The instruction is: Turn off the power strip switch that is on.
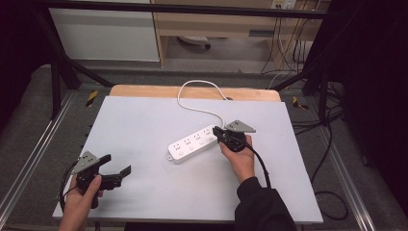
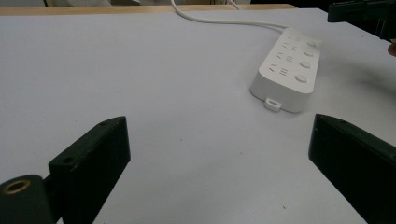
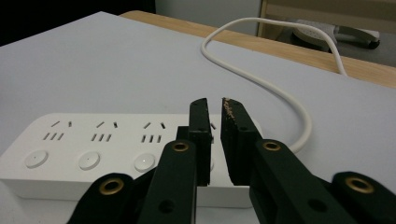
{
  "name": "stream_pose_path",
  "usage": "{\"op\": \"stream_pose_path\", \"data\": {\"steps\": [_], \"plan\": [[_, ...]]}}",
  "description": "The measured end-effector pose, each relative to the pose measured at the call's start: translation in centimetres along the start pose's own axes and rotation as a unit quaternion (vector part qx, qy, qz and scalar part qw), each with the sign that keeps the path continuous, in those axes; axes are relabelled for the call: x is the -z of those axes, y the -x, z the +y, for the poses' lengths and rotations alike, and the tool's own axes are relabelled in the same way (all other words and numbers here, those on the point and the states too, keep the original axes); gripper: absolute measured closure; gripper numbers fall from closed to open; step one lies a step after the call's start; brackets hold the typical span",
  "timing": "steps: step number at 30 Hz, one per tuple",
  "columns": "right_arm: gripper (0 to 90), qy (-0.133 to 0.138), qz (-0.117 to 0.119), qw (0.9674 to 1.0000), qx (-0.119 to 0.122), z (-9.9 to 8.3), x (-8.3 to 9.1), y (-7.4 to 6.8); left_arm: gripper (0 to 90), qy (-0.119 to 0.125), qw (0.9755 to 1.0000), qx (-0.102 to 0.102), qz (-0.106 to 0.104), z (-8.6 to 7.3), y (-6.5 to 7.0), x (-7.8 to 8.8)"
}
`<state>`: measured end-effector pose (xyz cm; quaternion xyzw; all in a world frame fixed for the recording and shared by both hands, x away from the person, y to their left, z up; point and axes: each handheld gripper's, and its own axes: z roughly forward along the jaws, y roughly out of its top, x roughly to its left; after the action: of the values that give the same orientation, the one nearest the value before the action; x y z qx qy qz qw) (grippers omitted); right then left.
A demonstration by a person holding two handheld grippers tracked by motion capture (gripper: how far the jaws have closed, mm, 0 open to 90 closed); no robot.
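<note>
Jaws on your right gripper (image 1: 222,133) are nearly closed, a thin gap between them, empty, poised over the cable end of the power strip (image 1: 193,144); those of your left gripper (image 1: 117,171) are spread wide, holding nothing, well apart from it near the table's (image 1: 144,120) front left corner. If you mean to press the end switch, come down square and gently so the strip does not skid. It lies diagonally mid-table: white, four sockets with round buttons, its cord (image 1: 192,98) looping off the far edge.
</note>
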<state>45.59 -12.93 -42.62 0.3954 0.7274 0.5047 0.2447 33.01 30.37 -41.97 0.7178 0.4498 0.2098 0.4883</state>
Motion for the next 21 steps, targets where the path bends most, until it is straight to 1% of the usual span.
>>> {"op": "stream_pose_path", "data": {"steps": [4,5,6,9,10,11,18,20,21], "plan": [[87.0,0.001,0.003,1.0000,-0.003,0.0,-0.2,-0.1,5.2,-0.001,1.0000,0.000,0.000,0.0,0.0,0.0],[88.5,0.002,0.009,0.9999,-0.007,0.0,-0.3,-0.2,5.2,-0.001,1.0000,-0.001,-0.001,0.0,0.0,0.0],[88.9,0.003,0.011,0.9999,-0.005,0.1,-0.4,-0.3,5.2,-0.001,1.0000,-0.001,-0.001,0.0,0.0,0.0],[90.0,0.002,0.020,0.9997,-0.012,0.1,-0.6,-0.5,5.2,0.001,1.0000,0.001,-0.003,0.0,0.0,0.0],[90.0,0.002,0.020,0.9997,-0.012,0.1,-0.6,-0.5,5.1,0.001,1.0000,0.001,-0.003,0.0,0.0,0.0],[90.0,0.001,0.027,0.9996,-0.014,0.0,-0.8,-0.7,5.2,0.000,1.0000,-0.001,-0.002,0.0,0.0,-0.1],[90.0,-0.003,0.037,0.9993,-0.009,0.1,-1.2,-1.2,5.2,0.000,1.0000,0.000,-0.003,0.0,0.0,0.0],[90.0,0.000,0.041,0.9991,-0.006,0.1,-1.3,-1.4,5.2,0.001,1.0000,0.000,-0.004,0.0,0.1,0.0],[90.0,0.000,0.040,0.9992,-0.005,0.1,-1.3,-1.4,5.2,0.000,1.0000,0.000,-0.004,0.0,0.1,0.0]]}}
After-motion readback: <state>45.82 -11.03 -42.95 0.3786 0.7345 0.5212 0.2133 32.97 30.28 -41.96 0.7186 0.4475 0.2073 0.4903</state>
